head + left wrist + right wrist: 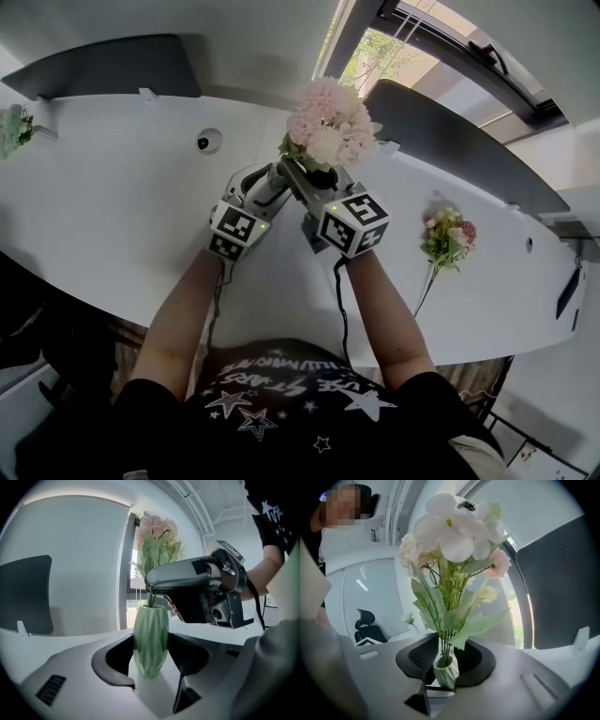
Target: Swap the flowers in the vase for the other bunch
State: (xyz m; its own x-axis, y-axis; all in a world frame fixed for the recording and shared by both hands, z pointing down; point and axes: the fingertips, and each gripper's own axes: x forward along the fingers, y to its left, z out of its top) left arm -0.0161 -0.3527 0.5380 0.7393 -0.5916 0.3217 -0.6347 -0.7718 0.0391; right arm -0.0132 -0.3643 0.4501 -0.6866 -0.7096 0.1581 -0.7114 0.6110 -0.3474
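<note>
— Where is the green vase [151, 641] found?
— At centre frame in the left gripper view, pinched between the jaws of the left gripper [151, 662], with pink flowers [328, 122] stood in it.
— And the right gripper [445, 663]?
— Its jaws are spread round the stems above the vase mouth. The other bunch [448, 239] is laid on the white table [122, 197], right of the head view.

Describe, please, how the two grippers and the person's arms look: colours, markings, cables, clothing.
The left gripper and right gripper have grey shells with black jaw pads. Each carries a cube with black-and-white square markers and a small green light. A black cable runs from each along the bare forearm. The person wears a black short-sleeved T-shirt with white stars and lettering.
</note>
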